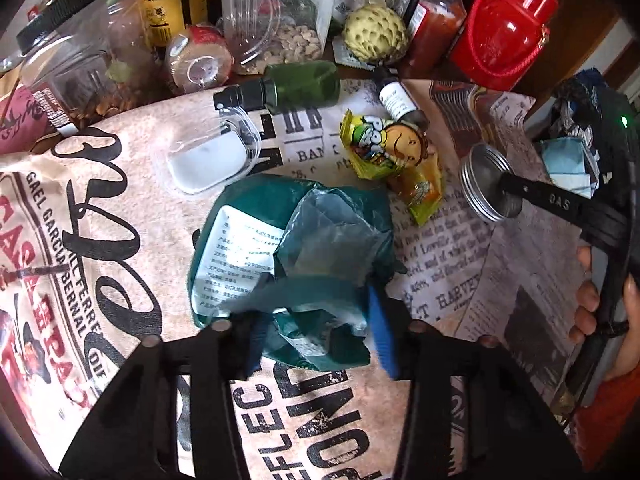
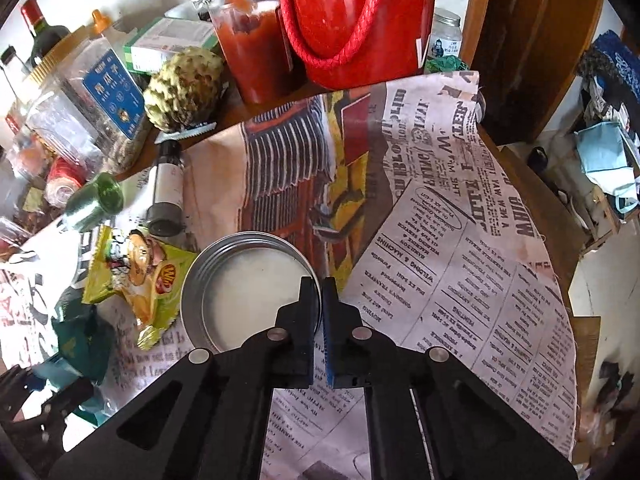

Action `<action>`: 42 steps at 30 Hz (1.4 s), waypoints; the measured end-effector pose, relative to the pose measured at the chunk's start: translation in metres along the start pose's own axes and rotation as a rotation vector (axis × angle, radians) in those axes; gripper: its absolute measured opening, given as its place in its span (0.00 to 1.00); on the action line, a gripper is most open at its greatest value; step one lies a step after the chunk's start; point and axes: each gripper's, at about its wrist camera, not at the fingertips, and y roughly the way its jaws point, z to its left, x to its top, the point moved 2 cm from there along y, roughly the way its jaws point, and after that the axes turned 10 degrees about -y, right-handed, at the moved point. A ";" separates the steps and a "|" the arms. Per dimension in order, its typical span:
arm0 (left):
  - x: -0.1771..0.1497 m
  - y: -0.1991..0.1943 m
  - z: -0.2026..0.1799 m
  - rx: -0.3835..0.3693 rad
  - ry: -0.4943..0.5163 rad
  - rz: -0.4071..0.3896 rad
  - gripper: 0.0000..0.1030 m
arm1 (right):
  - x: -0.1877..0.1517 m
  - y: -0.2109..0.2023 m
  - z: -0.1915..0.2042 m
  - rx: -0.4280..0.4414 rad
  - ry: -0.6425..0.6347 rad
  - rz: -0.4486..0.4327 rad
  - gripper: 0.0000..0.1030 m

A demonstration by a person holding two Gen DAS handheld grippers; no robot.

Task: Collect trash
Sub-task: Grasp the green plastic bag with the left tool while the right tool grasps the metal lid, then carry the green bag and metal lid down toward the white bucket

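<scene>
A crumpled dark green plastic bag [image 1: 296,248] with a white printed label lies on the newspaper-print tablecloth [image 1: 120,200]. My left gripper [image 1: 316,336] is around its near end, fingers partly closed on the bag. A yellow-green snack wrapper [image 1: 396,160] lies beyond it, also in the right wrist view [image 2: 136,276]. My right gripper [image 2: 317,308] is shut on the rim of a round silver tin lid [image 2: 248,280], which also shows in the left wrist view [image 1: 486,176]. The green bag shows at the left edge of the right wrist view [image 2: 80,344].
A clear plastic tray [image 1: 208,160], a green spray bottle [image 1: 288,86] and a small vial [image 2: 168,184] lie on the cloth. Behind stand a custard apple [image 2: 184,86], sauce bottle [image 2: 252,44], red jug [image 2: 360,20] and clear jars [image 1: 76,56]. The table edge [image 2: 532,184] runs at right.
</scene>
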 end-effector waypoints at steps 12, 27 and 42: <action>-0.016 -0.063 -0.022 0.027 -0.033 -0.106 0.17 | -0.012 -0.089 -0.019 0.061 -0.042 -0.124 0.03; -0.083 -0.216 -0.077 0.059 -0.192 -0.476 0.15 | -0.032 -0.210 -0.022 0.163 -0.266 -0.351 0.03; -0.184 -0.319 -0.069 0.045 -0.176 -0.611 0.15 | -0.112 -0.301 0.012 0.202 -0.292 -0.479 0.03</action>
